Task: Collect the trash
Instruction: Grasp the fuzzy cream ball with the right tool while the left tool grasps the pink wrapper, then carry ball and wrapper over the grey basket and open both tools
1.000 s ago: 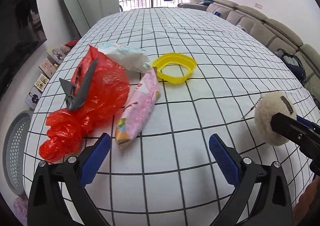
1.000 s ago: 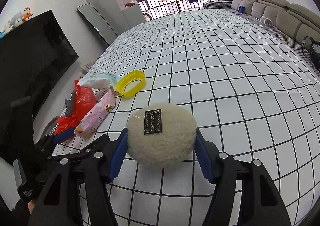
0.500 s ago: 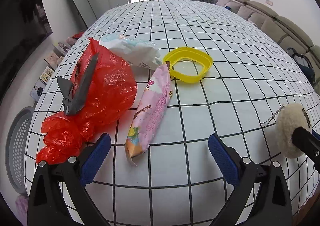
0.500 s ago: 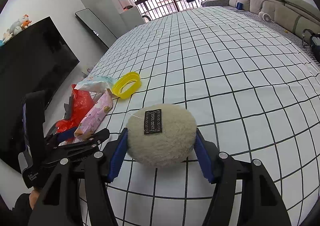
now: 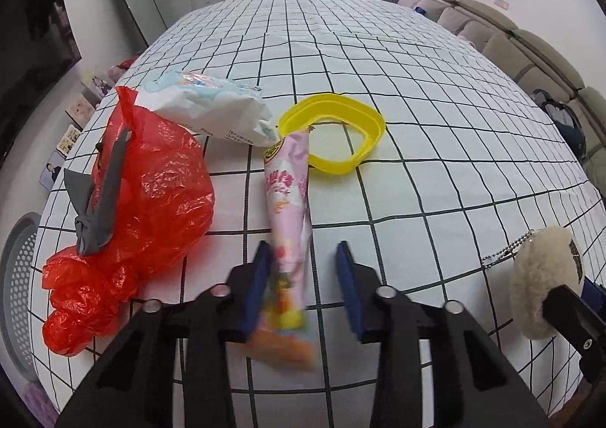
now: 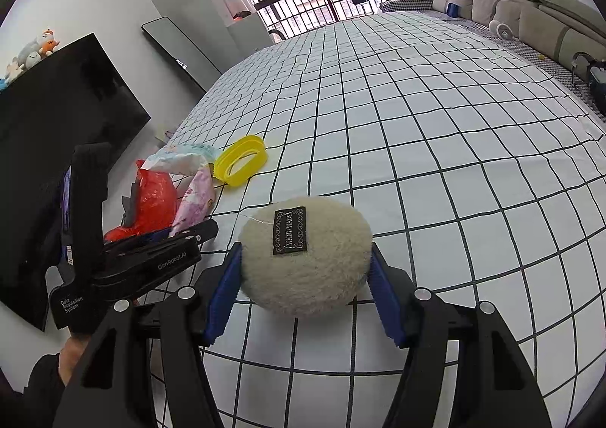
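The left gripper point(image 5: 305, 286) straddles the near end of the pink snack wrapper point(image 5: 288, 208), jaws narrowed but the right pad apart from it. Left of it bulges a red plastic bag point(image 5: 151, 197); ahead lie a white packet point(image 5: 212, 113) and yellow ring point(image 5: 333, 132). Only the right wrist view shows the right gripper point(image 6: 305, 288) clamping the fluffy pom-pom point(image 6: 306, 261) squarely.
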The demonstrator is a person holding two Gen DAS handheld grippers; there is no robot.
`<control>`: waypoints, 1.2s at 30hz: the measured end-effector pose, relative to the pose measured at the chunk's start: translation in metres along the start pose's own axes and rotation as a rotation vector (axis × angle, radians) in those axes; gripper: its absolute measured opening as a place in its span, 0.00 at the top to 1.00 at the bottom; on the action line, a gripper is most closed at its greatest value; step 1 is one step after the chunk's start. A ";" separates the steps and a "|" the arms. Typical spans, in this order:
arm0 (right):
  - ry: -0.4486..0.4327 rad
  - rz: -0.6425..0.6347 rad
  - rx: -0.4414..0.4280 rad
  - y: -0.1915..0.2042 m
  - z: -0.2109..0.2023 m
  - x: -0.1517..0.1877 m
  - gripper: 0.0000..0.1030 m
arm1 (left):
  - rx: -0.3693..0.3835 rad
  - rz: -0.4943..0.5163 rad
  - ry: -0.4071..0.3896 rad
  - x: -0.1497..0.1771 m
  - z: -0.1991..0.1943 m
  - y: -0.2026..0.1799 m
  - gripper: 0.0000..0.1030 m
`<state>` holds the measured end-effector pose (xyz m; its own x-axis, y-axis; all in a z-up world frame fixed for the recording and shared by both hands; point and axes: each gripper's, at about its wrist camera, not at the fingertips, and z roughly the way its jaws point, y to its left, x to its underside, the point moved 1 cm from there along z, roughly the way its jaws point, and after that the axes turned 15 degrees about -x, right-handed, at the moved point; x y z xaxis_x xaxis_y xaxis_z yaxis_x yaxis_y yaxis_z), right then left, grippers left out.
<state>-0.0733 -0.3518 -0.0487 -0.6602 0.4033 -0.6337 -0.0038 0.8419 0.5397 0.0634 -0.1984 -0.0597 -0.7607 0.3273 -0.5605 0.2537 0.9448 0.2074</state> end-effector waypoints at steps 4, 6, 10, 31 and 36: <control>-0.001 -0.004 0.004 0.003 -0.003 0.000 0.40 | 0.035 0.008 0.005 0.005 -0.006 -0.003 0.87; -0.001 -0.010 0.009 0.005 -0.004 0.000 0.40 | 0.035 0.012 -0.009 0.010 -0.014 -0.002 0.87; 0.000 -0.025 0.015 0.014 -0.006 0.001 0.40 | 0.050 0.005 -0.059 0.018 -0.040 0.005 0.87; 0.135 -0.302 -0.193 0.203 0.075 0.000 0.40 | -0.181 -0.236 -0.182 0.066 -0.114 0.212 0.87; 0.208 -0.373 -0.246 0.254 0.123 0.007 0.40 | -0.242 -0.323 -0.135 0.085 -0.096 0.275 0.87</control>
<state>0.0134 -0.0906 0.0155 -0.7159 -0.0104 -0.6981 -0.4288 0.7956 0.4279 0.0110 0.0878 0.0263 -0.6891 0.0293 -0.7240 -0.1449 0.9734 0.1773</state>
